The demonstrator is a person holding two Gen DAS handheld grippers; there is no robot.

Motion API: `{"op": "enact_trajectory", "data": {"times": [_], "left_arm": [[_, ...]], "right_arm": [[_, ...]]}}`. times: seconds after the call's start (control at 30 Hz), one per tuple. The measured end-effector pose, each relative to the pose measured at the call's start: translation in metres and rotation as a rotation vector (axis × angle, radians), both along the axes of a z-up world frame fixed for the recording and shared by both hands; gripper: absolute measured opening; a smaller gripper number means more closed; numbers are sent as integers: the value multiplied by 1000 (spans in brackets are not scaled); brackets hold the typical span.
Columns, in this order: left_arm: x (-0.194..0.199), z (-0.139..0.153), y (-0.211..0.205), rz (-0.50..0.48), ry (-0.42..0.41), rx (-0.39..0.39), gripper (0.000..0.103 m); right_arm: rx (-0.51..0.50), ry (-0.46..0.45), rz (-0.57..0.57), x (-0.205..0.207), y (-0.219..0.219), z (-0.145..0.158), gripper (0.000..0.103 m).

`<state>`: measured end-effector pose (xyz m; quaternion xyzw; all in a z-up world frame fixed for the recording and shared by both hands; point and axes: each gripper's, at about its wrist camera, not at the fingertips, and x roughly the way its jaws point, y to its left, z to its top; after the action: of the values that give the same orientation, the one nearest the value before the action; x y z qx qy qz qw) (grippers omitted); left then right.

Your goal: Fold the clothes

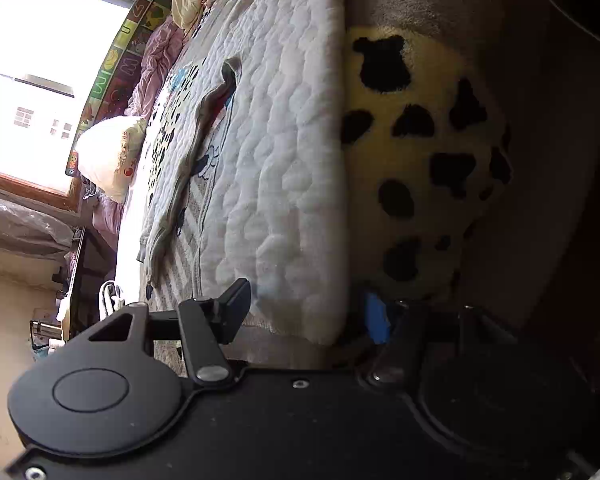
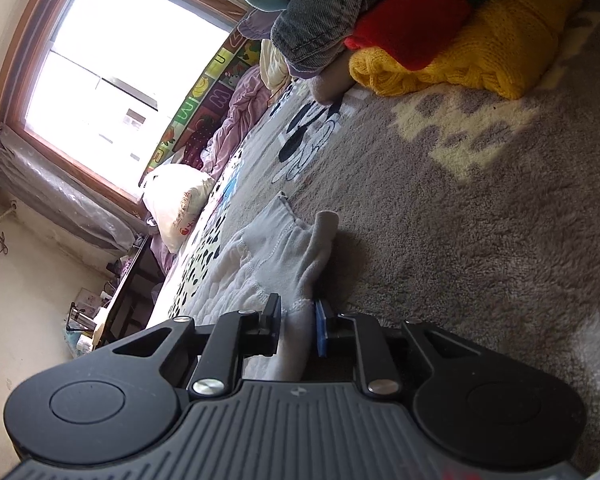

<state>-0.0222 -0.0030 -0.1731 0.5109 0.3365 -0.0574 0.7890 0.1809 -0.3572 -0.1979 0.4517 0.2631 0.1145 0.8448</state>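
A white quilted garment (image 1: 284,152) lies flat on the bed, filling the middle of the left wrist view, with a grey-lined edge (image 1: 204,120) running along it. My left gripper (image 1: 304,316) is open, its jaws wide apart on either side of the garment's near edge, touching nothing I can see. In the right wrist view my right gripper (image 2: 298,320) is shut on a bunched fold of the same white garment (image 2: 268,256), which trails away across the bed.
A grey fleecy blanket (image 2: 460,220) covers the bed. A pile of folded clothes, yellow (image 2: 480,56), red and denim, sits at the far end. A cream spotted plush (image 1: 420,152) lies beside the garment. A white pillow (image 2: 176,200) and a window (image 2: 112,64) are further back.
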Motion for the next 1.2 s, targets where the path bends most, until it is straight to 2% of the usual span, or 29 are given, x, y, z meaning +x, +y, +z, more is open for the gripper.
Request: {"op": "enact_trajectory", "data": {"times": [0.03, 0.07, 0.17, 0.23, 0.33, 0.53, 0.7, 0.93, 1.07, 1.2], "left_arm": [[1, 4, 3, 8, -2, -15, 42], [3, 9, 6, 16, 3, -44, 31], [7, 31, 20, 52, -29, -144, 24], [12, 48, 31, 80, -51, -228, 22], [25, 78, 54, 135, -47, -432, 20], [51, 119, 88, 184, -93, -664, 14], [90, 142, 121, 259, -136, -871, 12], [152, 152, 157, 346, -170, -1083, 11], [184, 144, 180, 401, -142, -1183, 11], [203, 130, 198, 440, -97, -1242, 11]], "right_arm": [[11, -3, 1, 0, -1, -1, 20], [23, -5, 3, 1, -1, -2, 20], [82, -6, 8, 3, -4, -5, 17], [151, 0, -2, 4, -8, -9, 14], [222, 7, -15, 3, -11, -11, 14], [267, -9, -39, 4, -9, 5, 13], [310, -5, -71, 16, -5, 23, 13], [320, 24, -95, 63, 17, 50, 13], [286, 42, -92, 100, 33, 60, 13], [236, 69, -93, 132, 49, 64, 13]]}}
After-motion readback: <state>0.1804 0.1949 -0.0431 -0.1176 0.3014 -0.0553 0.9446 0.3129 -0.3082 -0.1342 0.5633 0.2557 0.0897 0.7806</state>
